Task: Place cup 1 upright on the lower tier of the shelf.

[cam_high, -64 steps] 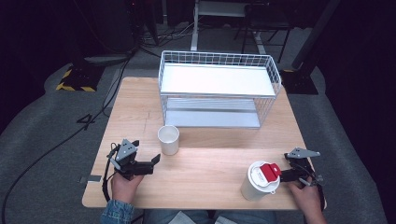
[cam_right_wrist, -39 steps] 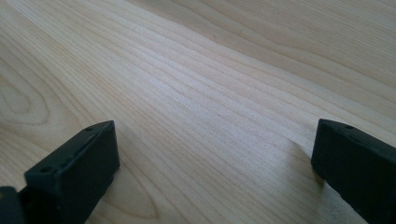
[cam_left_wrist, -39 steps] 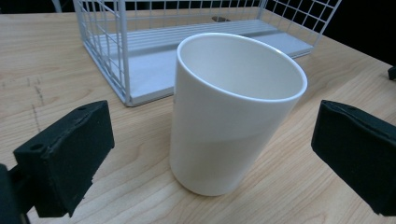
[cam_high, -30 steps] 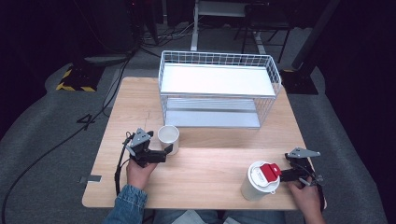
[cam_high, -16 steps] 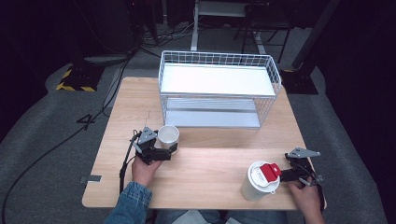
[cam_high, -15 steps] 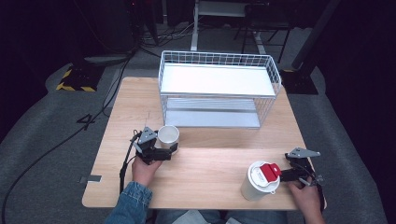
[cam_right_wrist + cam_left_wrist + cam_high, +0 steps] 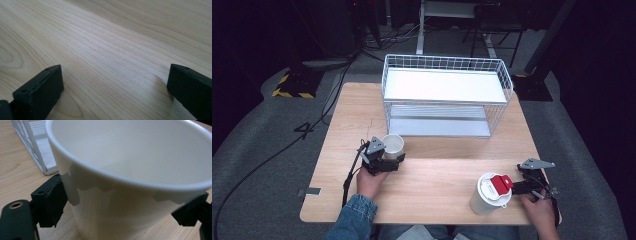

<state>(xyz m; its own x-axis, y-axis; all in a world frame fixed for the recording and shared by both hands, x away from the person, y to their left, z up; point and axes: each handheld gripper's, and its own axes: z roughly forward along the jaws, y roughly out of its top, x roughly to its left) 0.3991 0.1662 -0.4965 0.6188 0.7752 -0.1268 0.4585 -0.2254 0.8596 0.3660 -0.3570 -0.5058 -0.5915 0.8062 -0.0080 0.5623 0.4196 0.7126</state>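
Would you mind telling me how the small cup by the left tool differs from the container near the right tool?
The small white cup is open-topped and empty inside; the white container wears a lid with a red tab. The cup is smaller; the container is larger. The cup sits between the left tool's jaws, which have just been closing around it; the container stands beside the open right tool. Both stand upright on the wooden table.

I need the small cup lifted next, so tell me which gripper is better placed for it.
Left. The left gripper has just been closing its jaws around the white cup. The right gripper rests open on bare table.
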